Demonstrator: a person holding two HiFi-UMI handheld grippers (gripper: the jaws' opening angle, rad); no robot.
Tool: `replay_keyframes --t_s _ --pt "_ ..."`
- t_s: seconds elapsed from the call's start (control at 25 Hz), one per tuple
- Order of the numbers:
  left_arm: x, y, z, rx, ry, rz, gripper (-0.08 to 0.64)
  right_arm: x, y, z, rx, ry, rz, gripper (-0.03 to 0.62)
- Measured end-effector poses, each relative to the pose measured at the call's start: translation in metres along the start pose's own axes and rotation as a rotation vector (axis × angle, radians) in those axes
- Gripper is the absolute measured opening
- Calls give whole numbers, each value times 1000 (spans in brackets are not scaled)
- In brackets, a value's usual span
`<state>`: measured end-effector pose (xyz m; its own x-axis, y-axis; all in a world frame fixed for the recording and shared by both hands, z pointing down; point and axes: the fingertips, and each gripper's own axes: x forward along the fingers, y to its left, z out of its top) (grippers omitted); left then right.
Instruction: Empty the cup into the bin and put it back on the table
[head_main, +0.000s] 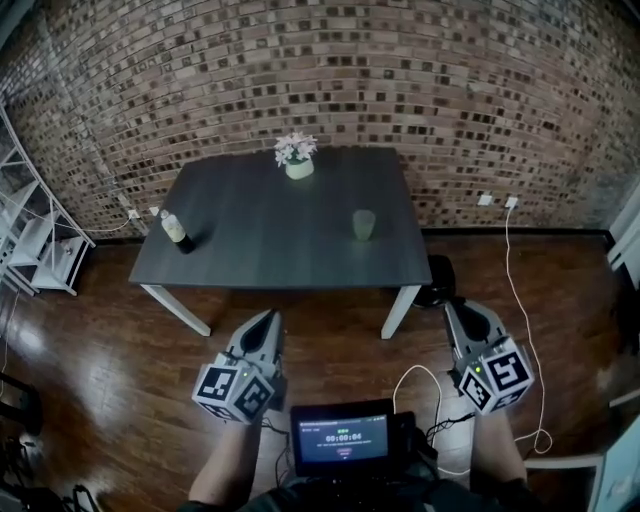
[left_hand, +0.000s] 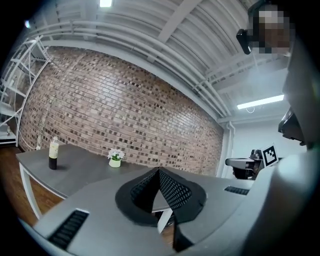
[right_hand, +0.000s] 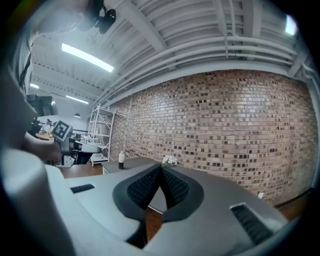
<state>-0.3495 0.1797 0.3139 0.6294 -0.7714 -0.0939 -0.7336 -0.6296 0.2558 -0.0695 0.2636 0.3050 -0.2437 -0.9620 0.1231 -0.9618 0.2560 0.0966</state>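
Both grippers hover over the wood floor (head_main: 90, 350), short of the table's (head_main: 260, 240) near edge and touching nothing. The left gripper (head_main: 268, 316) has its jaws pressed together, the ribbed pads meeting at the tips with nothing between them. The right gripper (head_main: 452, 306) is the same: jaws together, pinching nothing.

The cup (head_main: 364, 224) stands upright on the table, ahead of the right jaws and somewhat to their left, well apart from them. It sits near the table's right end, with a strip of bare top between it and the near edge. The bin (head_main: 437, 281) is on the floor close ahead of the right jaws, just beside the right front leg (head_main: 399, 311) and below the table's near right corner.

Ahead and left of the left jaws, a bottle (head_main: 178, 232) stands near the table's left end. A flower pot (head_main: 298, 160) sits at the far edge by the brick wall (head_main: 420, 80), ahead and between the two pairs of jaws. A broad stretch of bare tabletop lies between bottle and cup.

Bare floor runs from both pairs of jaws to the front legs. Right of the right jaws a white cable (head_main: 510, 290) trails down from the wall and loops on the floor. A white shelf (head_main: 35, 240) stands far to the left of the left jaws.
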Motion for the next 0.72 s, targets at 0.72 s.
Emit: replay_keyframes --t_s 0.72 --pt "149 20 -31 10 72 31 0 129 -97 -6 14 -21 117 3"
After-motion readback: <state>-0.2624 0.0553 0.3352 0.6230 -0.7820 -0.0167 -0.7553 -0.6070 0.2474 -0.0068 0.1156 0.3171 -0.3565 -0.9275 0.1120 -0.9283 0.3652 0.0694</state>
